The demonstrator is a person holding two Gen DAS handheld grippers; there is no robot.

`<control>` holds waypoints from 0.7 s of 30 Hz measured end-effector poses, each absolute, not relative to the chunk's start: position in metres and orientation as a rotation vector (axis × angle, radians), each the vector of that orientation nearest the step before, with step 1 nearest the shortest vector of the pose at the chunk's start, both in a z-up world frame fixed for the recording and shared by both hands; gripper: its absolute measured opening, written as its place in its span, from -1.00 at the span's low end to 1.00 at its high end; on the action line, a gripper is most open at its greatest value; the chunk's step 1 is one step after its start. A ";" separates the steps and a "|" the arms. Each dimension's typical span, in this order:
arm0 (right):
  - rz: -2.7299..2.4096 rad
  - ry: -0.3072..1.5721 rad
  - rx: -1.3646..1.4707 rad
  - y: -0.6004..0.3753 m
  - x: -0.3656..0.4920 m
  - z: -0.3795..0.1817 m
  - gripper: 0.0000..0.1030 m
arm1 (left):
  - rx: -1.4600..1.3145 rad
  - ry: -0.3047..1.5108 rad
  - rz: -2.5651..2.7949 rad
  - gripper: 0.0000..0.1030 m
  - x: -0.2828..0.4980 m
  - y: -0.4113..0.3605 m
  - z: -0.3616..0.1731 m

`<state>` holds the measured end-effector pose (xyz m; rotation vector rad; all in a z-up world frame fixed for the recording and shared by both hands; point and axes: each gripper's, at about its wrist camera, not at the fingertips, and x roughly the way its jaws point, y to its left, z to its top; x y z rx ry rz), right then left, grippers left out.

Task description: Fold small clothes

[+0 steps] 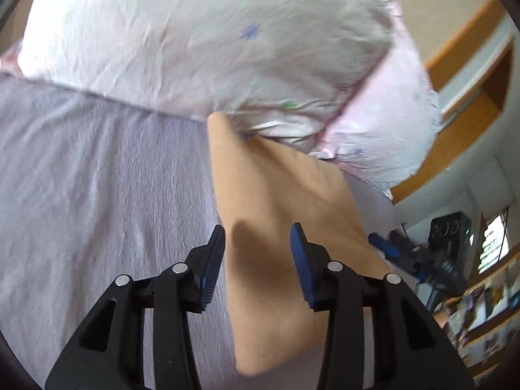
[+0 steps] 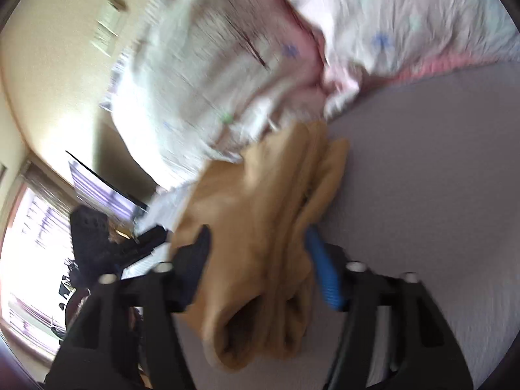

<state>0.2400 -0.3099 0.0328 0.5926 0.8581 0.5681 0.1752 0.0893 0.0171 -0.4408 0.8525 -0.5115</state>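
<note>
A tan garment (image 1: 279,227) is lying on the bed (image 1: 97,195), which is wearing a pale lilac sheet, and its far end is reaching up against a white pillow (image 1: 195,42) printed with small blue and green flowers. In the left wrist view the left gripper (image 1: 256,260) is hovering over the cloth with its blue-padded fingers (image 1: 299,250) standing apart, one on each side of a flat stretch of the fabric, and they are not pinching it. A shadowed dent is showing in the cloth just between them. Off to the right in that view the right gripper (image 1: 390,247) is appearing as a dark shape with a blue pad beside the garment's edge, with wooden shelving (image 1: 468,104) standing behind it. In the right wrist view, which is blurring heavily, the right gripper (image 2: 260,256) is straddling a bunched, tube-like fold of the tan garment (image 2: 260,227); its fingers (image 2: 325,273) are sitting wide on either side of the bundle, and whether they are pressing on the cloth I cannot tell. The pillow (image 2: 201,74) is lying just beyond the garment, and a bright window (image 2: 29,237) is glowing at the left edge.
</note>
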 end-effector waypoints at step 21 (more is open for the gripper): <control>0.428 0.882 0.325 -0.275 0.118 0.034 0.96 | -0.063 0.845 -0.391 0.90 0.056 0.023 -0.004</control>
